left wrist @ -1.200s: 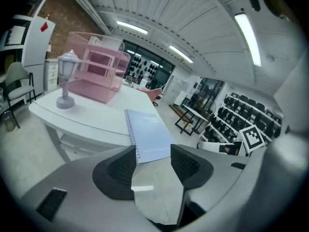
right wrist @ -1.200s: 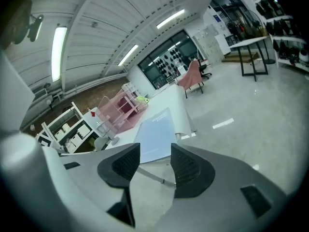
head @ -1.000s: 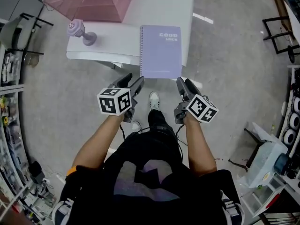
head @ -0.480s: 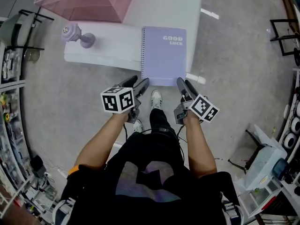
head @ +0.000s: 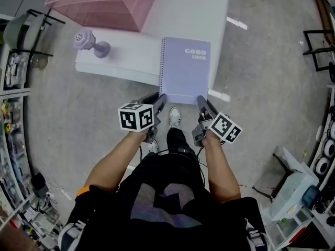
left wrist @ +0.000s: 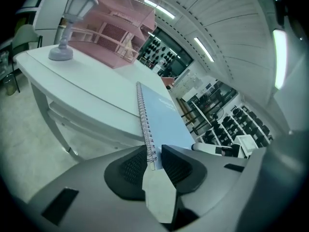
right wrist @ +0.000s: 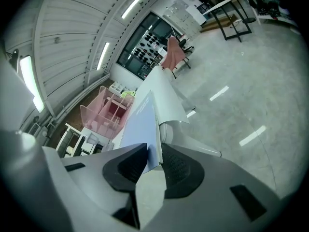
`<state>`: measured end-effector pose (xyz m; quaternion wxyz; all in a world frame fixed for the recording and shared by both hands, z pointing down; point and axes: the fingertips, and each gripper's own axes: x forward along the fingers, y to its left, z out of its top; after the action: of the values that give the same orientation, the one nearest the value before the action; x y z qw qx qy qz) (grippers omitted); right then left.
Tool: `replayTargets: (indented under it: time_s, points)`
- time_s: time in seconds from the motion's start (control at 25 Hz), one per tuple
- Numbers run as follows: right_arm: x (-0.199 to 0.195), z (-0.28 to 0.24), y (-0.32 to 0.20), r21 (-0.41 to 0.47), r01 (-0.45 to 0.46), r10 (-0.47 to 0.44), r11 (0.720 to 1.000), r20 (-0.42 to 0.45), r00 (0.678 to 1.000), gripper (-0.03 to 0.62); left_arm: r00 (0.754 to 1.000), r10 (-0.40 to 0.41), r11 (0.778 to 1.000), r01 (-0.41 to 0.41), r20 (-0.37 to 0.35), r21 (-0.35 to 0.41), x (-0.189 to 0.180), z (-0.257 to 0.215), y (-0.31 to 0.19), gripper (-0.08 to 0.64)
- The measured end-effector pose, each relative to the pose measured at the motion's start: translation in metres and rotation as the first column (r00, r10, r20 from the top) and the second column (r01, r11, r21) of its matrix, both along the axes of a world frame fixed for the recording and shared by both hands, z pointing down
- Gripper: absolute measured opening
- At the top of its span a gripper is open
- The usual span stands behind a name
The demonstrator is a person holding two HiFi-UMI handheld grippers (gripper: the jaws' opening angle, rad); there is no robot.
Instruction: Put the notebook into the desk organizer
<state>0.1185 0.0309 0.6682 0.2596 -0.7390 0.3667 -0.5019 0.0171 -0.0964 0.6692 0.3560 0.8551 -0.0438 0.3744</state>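
Observation:
The lilac spiral notebook (head: pixel 184 69) lies flat on the white table (head: pixel 131 56), its near edge overhanging the table front. My left gripper (head: pixel 155 99) straddles the near left corner at the spiral (left wrist: pixel 150 149). Its jaws are closing, and a thin gap still shows beside the wire. My right gripper (head: pixel 201 101) straddles the near right corner (right wrist: pixel 152 153), its jaws also closing around the page edge. The pink mesh desk organizer (head: pixel 104 4) stands at the table's far left, its open compartments visible in the right gripper view (right wrist: pixel 104 112).
A small lilac lantern-shaped lamp (head: pixel 86 40) stands on the table left of the notebook, in front of the organizer. The person's shoe (head: pixel 174 115) and grey floor lie below the table front. Shelves and racks line both sides of the room.
Both grippers have moved forward from below the table front to the notebook's near corners, and their jaws have narrowed around the corners.

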Motion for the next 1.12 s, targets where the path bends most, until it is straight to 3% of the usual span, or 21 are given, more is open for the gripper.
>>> replayTargets:
  time_s: [0.2, 0.36, 0.56, 0.92, 1.12]
  points:
    - [-0.006, -0.027, -0.005, -0.06, 0.069, -0.076, 0.996, -0.121, 0.99, 0.052, 0.999, 0.011, 0.998, -0.009, -0.031, 0.065, 0.002, -0.02, 0.006, 0.072]
    - [-0.009, -0.055, -0.003, -0.119, 0.104, -0.131, 0.987, -0.254, 0.958, 0.046, 0.998, 0.0, 0.995, 0.006, -0.064, 0.098, 0.001, -0.04, 0.016, 0.069]
    - [-0.002, -0.097, -0.005, -0.11, 0.137, -0.168, 0.984, -0.357, 0.919, 0.044, 0.992, -0.03, 0.989, 0.047, -0.124, 0.141, 0.005, -0.08, 0.018, 0.069]
    - [0.034, -0.195, -0.045, -0.042, 0.248, -0.23, 0.968, -0.544, 0.807, 0.044, 0.958, -0.134, 0.951, 0.196, -0.255, 0.238, 0.035, -0.17, -0.009, 0.067]
    - [0.055, -0.247, -0.082, -0.006, 0.302, -0.241, 0.953, -0.619, 0.747, 0.044, 0.93, -0.179, 0.929, 0.267, -0.32, 0.256, 0.054, -0.219, -0.04, 0.066]
